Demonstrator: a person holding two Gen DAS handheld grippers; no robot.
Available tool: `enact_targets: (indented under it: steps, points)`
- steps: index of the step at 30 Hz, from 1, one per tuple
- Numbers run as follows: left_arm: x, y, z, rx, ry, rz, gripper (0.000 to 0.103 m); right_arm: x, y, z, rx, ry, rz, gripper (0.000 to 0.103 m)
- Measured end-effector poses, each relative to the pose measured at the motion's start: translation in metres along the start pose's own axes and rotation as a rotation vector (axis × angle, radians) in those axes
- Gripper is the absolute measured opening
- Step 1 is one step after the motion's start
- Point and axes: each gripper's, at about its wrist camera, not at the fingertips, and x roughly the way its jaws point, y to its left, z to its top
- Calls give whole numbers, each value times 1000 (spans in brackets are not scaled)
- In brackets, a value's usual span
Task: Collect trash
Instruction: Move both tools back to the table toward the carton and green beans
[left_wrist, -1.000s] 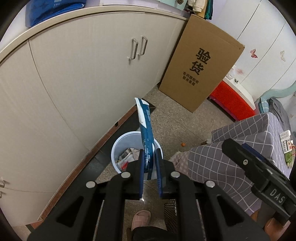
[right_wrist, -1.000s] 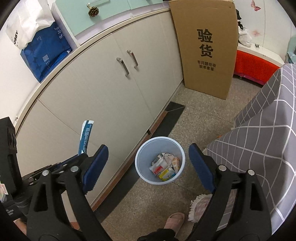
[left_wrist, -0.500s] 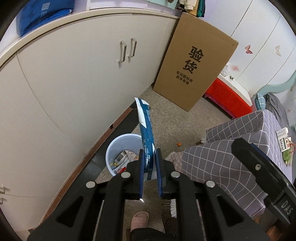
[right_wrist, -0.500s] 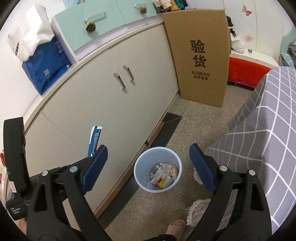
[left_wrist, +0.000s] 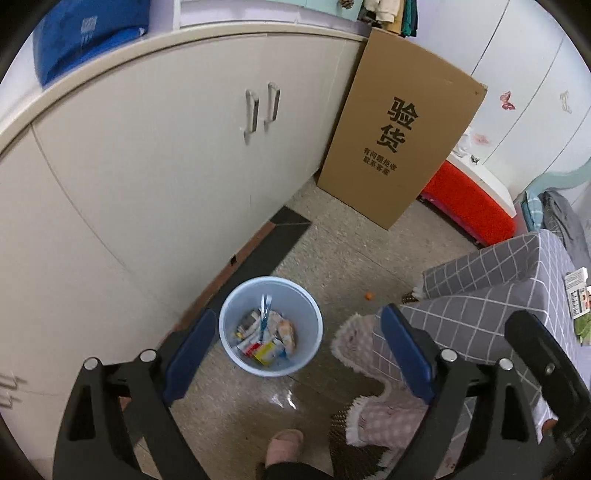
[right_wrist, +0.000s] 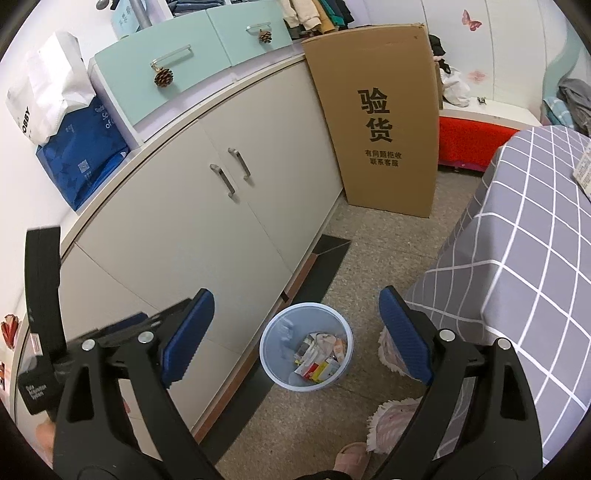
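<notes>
Below our left gripper (left_wrist: 295, 343), whose jaws have just been opening and hold nothing, the blue wrapper (left_wrist: 264, 314) stands in the bin (left_wrist: 229, 314) on the floor, our right gripper (right_wrist: 295, 336) wide open too.

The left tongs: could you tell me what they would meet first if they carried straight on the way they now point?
Most likely the trash inside the light blue bin, which sits between the open left tongs with nothing in between; depth is uncertain, so they might instead meet the floor beyond it.
</notes>
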Motion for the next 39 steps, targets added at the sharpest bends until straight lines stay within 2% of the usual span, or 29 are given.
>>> enact_targets:
  steps: [11,19,27,32,34,39]
  points:
    - [-38,-22,-18,25,-39,-37,89,-37,-7,-3,11,-40,6,89]
    - [-74,-71,-30,95,-93,-91,89,-84,-36,-3,53,-103,0,89]
    - [-90,-153,-44,192,-116,-141,89,-141,-113,1,137,-187,-67,89]
    - [-87,-206,-49,262,-109,-176,89,-170,-178,5,196,-228,-153,89]
    - [-83,-227,-50,291,-106,-188,89,-174,-208,8,206,-207,-217,89]
    - [-73,-270,-52,342,-93,-201,89,-164,-261,20,226,-151,-284,89]
